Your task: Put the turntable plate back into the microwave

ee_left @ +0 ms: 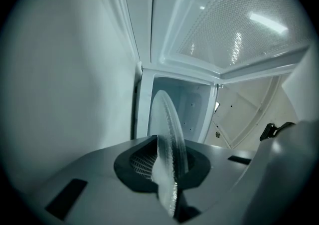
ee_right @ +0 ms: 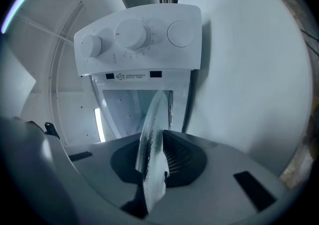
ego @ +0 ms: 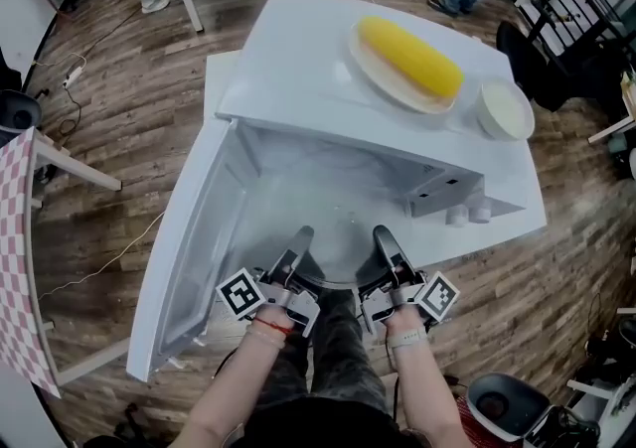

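Turntable plate (ego: 336, 247) at the mouth of the microwave (ego: 298, 59): 1 clear glass disc, round, with a ribbed, frosted-looking rim. It lies flat and about level in the cavity opening, its near edge toward the person; whether its far edge touches the cavity floor cannot be told through the glass. The left gripper (ego: 298, 242) and the right gripper (ego: 383, 242) grip that near edge side by side. In the left gripper view the left gripper (ee_left: 167, 169) has its jaws drawn nearly together, parted only by the thickness of the glass, with the turntable plate (ee_left: 167, 134) seen edge-on between the ridged pads. The right gripper (ee_right: 152, 164) has its jaws closed likewise on the rim of the turntable plate (ee_right: 152, 134). The door (ego: 184, 257) stands swung open to the left. The control panel (ee_right: 134, 39) carries 3 round controls, apparently 2 knobs and 1 button. On top of the microwave sits 1 shallow dish (ego: 383, 74) bearing 1 yellow corn cob (ego: 409, 57), with 1 small white bowl (ego: 504, 108) just beside it. The microwave rests on 1 white table (ego: 221, 78) over a wooden floor (ego: 129, 138). Count: 2 grippers, 1 turntable plate.
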Demonstrator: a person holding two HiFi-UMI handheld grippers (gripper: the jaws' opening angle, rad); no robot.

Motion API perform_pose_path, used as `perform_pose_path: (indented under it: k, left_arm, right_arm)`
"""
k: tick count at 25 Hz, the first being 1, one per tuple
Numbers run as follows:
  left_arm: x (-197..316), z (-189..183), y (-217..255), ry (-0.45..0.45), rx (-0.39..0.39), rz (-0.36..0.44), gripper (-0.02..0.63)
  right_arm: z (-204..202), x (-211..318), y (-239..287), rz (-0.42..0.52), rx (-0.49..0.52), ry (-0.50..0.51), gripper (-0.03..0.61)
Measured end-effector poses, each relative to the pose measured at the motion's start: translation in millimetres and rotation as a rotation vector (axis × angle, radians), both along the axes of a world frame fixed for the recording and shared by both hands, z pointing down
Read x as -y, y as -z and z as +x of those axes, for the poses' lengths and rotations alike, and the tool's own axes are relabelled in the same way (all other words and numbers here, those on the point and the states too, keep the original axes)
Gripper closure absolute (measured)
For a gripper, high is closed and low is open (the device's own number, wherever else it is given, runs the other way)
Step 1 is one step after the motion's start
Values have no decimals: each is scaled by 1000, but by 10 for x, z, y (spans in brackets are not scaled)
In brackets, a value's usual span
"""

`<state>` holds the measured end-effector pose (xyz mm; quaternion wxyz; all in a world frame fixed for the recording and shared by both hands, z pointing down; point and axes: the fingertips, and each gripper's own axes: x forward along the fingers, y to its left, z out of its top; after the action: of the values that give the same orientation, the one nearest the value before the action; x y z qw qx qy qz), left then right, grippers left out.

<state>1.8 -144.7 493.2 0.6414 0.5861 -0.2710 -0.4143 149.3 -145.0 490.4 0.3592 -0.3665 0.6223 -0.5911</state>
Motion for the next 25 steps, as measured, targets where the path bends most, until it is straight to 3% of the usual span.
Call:
perform_pose_path:
  k: [25]
  left_arm:
    - [258,-93,-80,73,0,-13,580]
  right_arm:
    - [-104,355,-97,-21,-69,-6,532]
